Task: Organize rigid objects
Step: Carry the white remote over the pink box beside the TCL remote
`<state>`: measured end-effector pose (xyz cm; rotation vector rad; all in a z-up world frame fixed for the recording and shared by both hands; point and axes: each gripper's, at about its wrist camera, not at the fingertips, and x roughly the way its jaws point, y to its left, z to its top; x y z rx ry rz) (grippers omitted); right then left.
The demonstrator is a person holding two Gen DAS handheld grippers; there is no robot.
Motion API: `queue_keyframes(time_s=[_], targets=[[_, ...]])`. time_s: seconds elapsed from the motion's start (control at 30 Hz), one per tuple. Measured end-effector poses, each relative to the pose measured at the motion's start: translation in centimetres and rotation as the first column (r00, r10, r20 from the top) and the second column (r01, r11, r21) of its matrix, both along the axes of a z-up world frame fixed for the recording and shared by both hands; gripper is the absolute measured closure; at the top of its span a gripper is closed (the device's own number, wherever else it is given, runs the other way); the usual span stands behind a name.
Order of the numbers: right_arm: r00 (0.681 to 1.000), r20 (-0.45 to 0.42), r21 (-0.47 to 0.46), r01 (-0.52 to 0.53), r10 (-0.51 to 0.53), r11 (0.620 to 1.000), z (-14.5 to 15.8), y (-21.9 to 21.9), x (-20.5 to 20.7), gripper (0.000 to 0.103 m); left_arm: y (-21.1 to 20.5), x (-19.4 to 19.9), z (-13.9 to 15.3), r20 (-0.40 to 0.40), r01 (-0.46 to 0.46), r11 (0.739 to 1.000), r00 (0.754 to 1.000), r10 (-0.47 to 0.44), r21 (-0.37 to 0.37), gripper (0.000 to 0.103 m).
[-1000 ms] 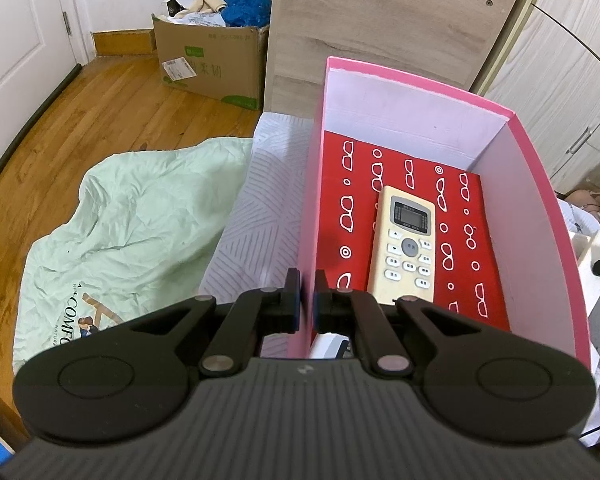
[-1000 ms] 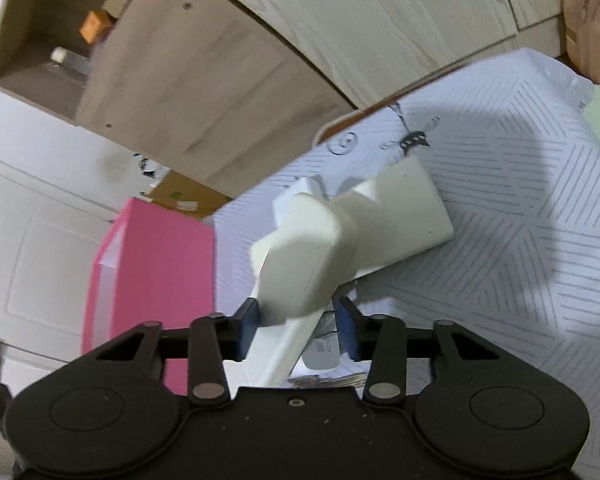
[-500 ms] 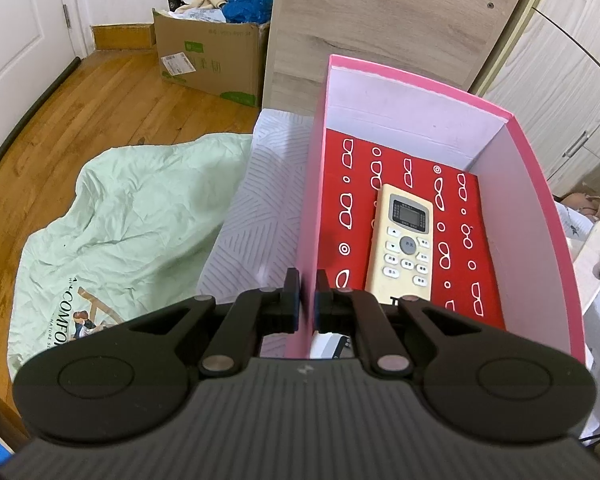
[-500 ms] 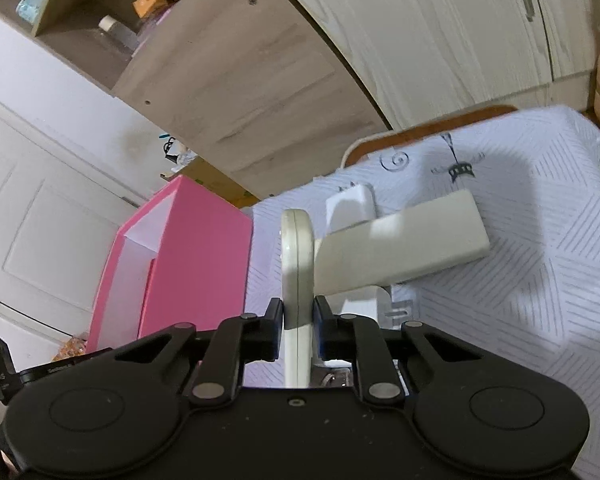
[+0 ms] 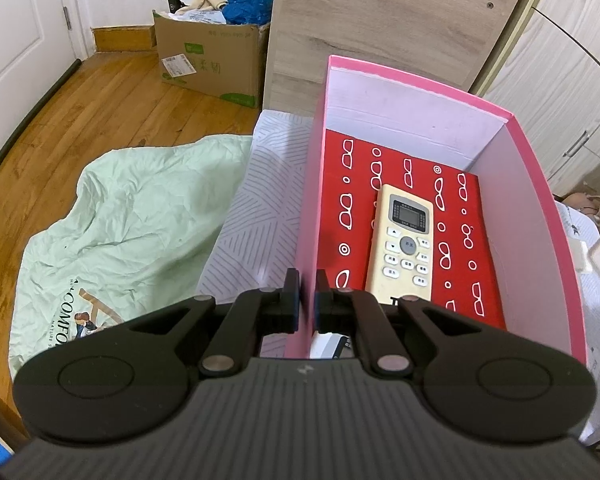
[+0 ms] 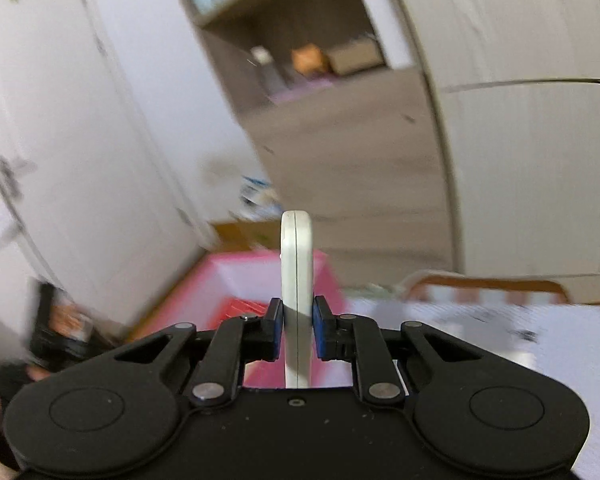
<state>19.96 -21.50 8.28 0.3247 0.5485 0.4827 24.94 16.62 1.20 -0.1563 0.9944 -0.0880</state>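
left gripper (image 5: 307, 294) pinches box (image 5: 536, 216) left wall | remote (image 5: 405, 246) flat on box's red floor | right gripper (image 6: 296, 330) clamps white slab (image 6: 297, 268) edge-up, near box (image 6: 236, 276) | view blurred

Right wrist view smeared, so we cannot read the shelf items (image 6: 312, 60), pink box (image 6: 252, 276) blurred, our left gripper (image 5: 307, 300) hiding the remote's (image 5: 405, 244) lower end
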Motion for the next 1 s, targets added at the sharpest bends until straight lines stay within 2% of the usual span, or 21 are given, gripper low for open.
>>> queue_keyframes(time_s=[0.1, 0.23, 0.3, 0.37, 0.47, 0.53, 0.63, 0.67, 0.73, 0.8, 0.9, 0.97, 1.0], targets=[[0.997, 0.034, 0.011, -0.07, 0.07, 0.997, 1.1, 2.2, 0.0, 0.084, 0.0, 0.0, 0.0, 0.0, 0.001, 1.0, 1.0, -0.001, -0.005, 0.097], [0.986, -0.019, 0.004, -0.165, 0.165, 0.986, 0.9, 5.7, 0.8, 0.084, 0.4, -0.1, 0.1, -0.003, -0.002, 1.0, 1.0, 0.002, -0.016, 0.097], [0.982, -0.033, -0.084, -0.19, 0.188, 0.978, 0.5, 8.1, 1.1, 0.084, 0.4, -0.2, 0.1, -0.003, -0.001, 1.0, 1.0, 0.001, -0.016, 0.097], [0.982, -0.025, -0.216, -0.188, 0.187, 0.958, -0.3, 10.4, 1.0, 0.084, 0.4, -0.2, 0.1, -0.003, 0.0, 1.0, 1.0, 0.0, -0.014, 0.097], [0.983, -0.032, -0.425, -0.177, 0.181, 0.888, -1.8, 13.7, 1.1, 0.084, 0.5, -0.2, 0.1, -0.004, 0.0, 1.0, 1.0, 0.0, -0.013, 0.097], [0.982, -0.08, -0.477, -0.186, 0.169, 0.859, -2.8, 15.0, 1.7, 0.084, 0.6, -0.3, 0.1, -0.006, -0.001, 1.0, 1.0, 0.001, -0.018, 0.097], [0.973, -0.109, -0.516, -0.23, 0.203, 0.825, -3.3, 16.3, 2.3, 0.084, 0.9, -0.2, -0.1, -0.012, -0.006, 1.0, 1.0, 0.006, -0.03, 0.097], [0.974, -0.096, -0.564, -0.225, 0.207, 0.795, -3.5, 16.9, 2.2, 0.084, 0.9, -0.2, -0.1, -0.011, -0.005, 1.0, 1.0, 0.005, -0.029, 0.097], [0.977, -0.042, -0.686, -0.179, 0.207, 0.705, -4.0, 18.4, 1.6, 0.084, 0.9, -0.2, -0.1, -0.011, -0.005, 1.0, 1.0, 0.005, -0.029, 0.097], [0.979, -0.012, -0.76, -0.142, 0.204, 0.634, -4.7, 19.4, 1.5, 0.084, 0.9, -0.3, -0.1, -0.012, -0.006, 0.999, 1.0, 0.006, -0.031, 0.096], [0.984, -0.028, -0.792, -0.13, 0.177, 0.597, -5.6, 20.1, 2.3, 0.085, 0.8, -0.3, -0.2, -0.011, -0.004, 1.0, 1.0, 0.004, -0.03, 0.096], [0.986, -0.016, -0.826, -0.108, 0.168, 0.553, -6.2, 21.0, 3.4, 0.085, 0.8, -0.3, -0.2, -0.011, -0.003, 1.0, 1.0, 0.002, -0.03, 0.096], [0.986, -0.015, -0.833, -0.103, 0.163, 0.543, -6.5, 21.5, 4.0, 0.085, 0.7, -0.3, -0.2, -0.011, -0.003, 1.0, 1.0, 0.003, -0.031, 0.096]])
